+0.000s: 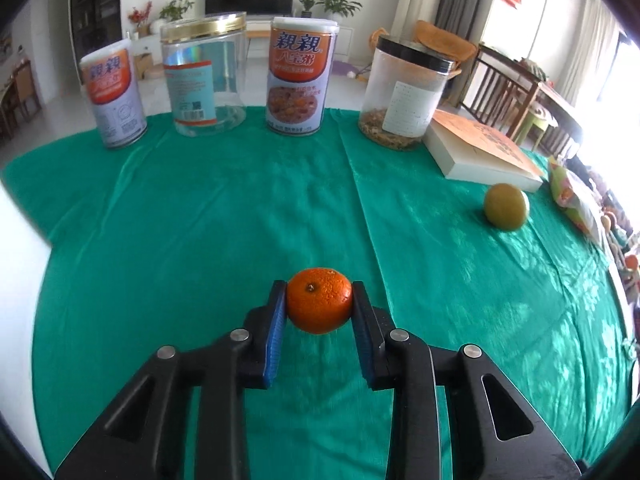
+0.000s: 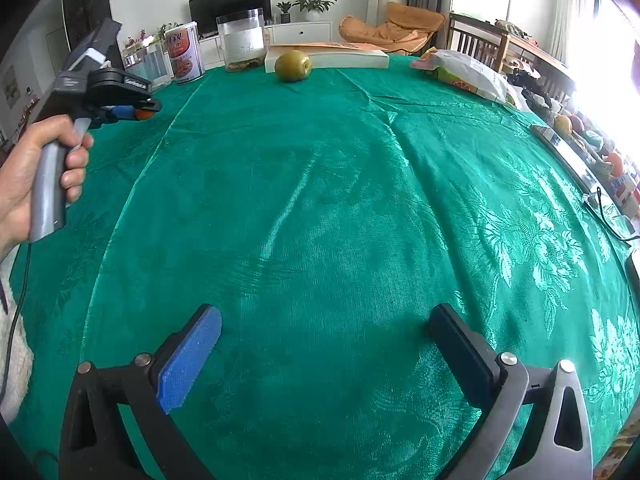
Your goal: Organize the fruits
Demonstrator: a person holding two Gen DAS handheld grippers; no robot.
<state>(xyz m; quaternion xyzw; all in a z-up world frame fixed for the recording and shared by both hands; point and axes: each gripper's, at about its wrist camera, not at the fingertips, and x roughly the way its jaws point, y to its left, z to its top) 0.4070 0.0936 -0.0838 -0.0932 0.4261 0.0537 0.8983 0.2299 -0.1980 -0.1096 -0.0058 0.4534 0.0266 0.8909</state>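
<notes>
An orange mandarin (image 1: 319,300) sits between the blue pads of my left gripper (image 1: 319,305), which is shut on it just above the green tablecloth. From the right wrist view the same left gripper (image 2: 140,114) shows at far left, held by a hand (image 2: 24,176), with the mandarin (image 2: 143,114) peeking out at its tip. A green-yellow fruit (image 1: 506,206) lies on the cloth at the right, near a book; it appears far back (image 2: 293,65) in the right wrist view. My right gripper (image 2: 324,326) stands wide open over bare cloth, nothing between its fingers.
Along the far edge stand two printed cans (image 1: 299,76) (image 1: 116,96), a clear jar with a gold lid (image 1: 206,76) and a black-lidded jar (image 1: 406,92). A book (image 1: 480,152) and a snack bag (image 2: 464,70) lie at the right. Glasses (image 2: 610,216) rest near the right edge.
</notes>
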